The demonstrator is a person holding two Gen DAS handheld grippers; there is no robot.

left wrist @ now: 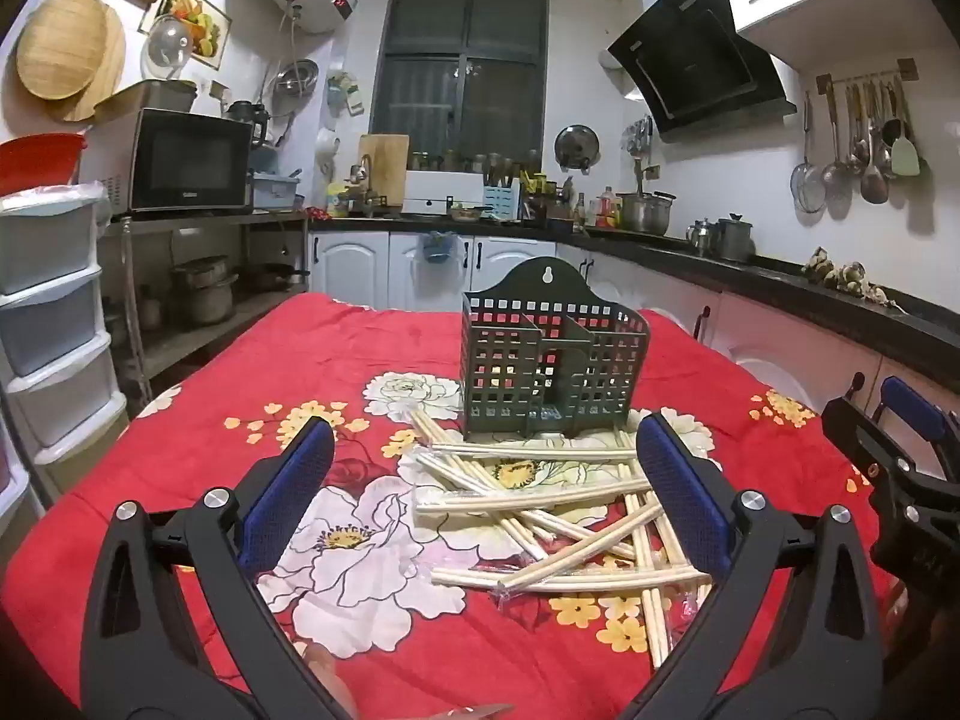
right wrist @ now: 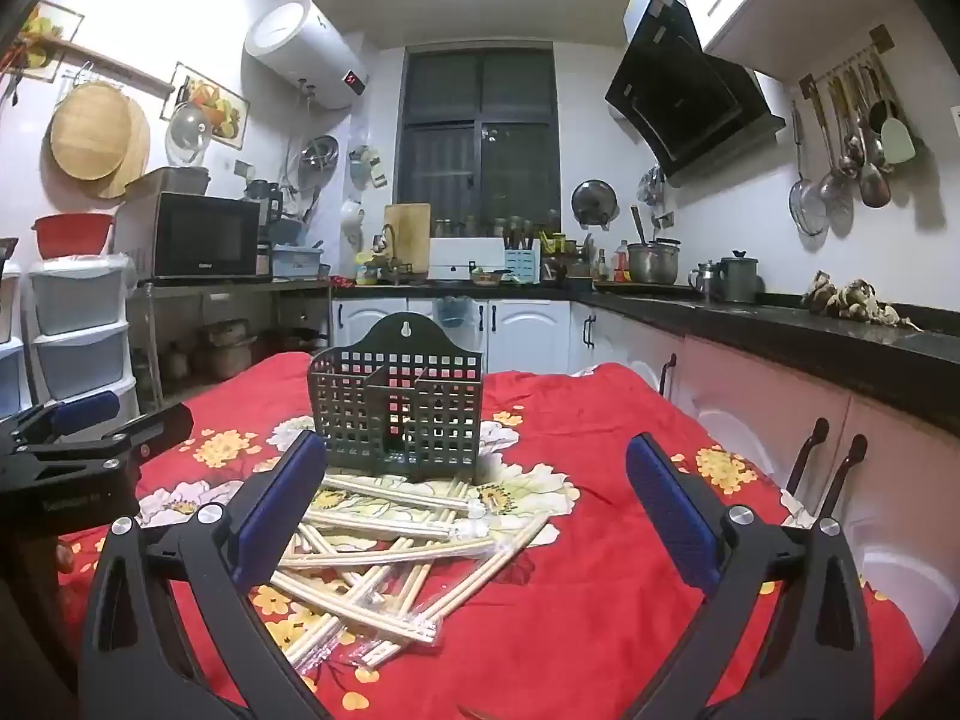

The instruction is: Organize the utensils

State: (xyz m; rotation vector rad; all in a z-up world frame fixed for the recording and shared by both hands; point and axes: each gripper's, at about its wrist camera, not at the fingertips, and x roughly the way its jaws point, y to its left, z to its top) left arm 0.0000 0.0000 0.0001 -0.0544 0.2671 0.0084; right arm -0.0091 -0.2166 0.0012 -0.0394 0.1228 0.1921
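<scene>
A dark green perforated utensil holder (left wrist: pixel 552 363) stands upright on the red floral tablecloth (left wrist: pixel 252 372); it also shows in the right wrist view (right wrist: pixel 396 414). It looks empty. A loose pile of pale wooden chopsticks (left wrist: pixel 540 510), some in clear wrappers, lies in front of it and shows in the right wrist view too (right wrist: pixel 390 546). My left gripper (left wrist: pixel 483 468) is open and empty, above the pile's near left side. My right gripper (right wrist: pixel 474 480) is open and empty, above the pile's right side. The right gripper also shows at the left view's right edge (left wrist: pixel 888 456).
The table's edges drop off left and right. White cabinets and a black countertop (right wrist: pixel 780 324) run along the right and the back. A shelf with a microwave (left wrist: pixel 186 159) and plastic drawers (left wrist: pixel 48 312) stand at left.
</scene>
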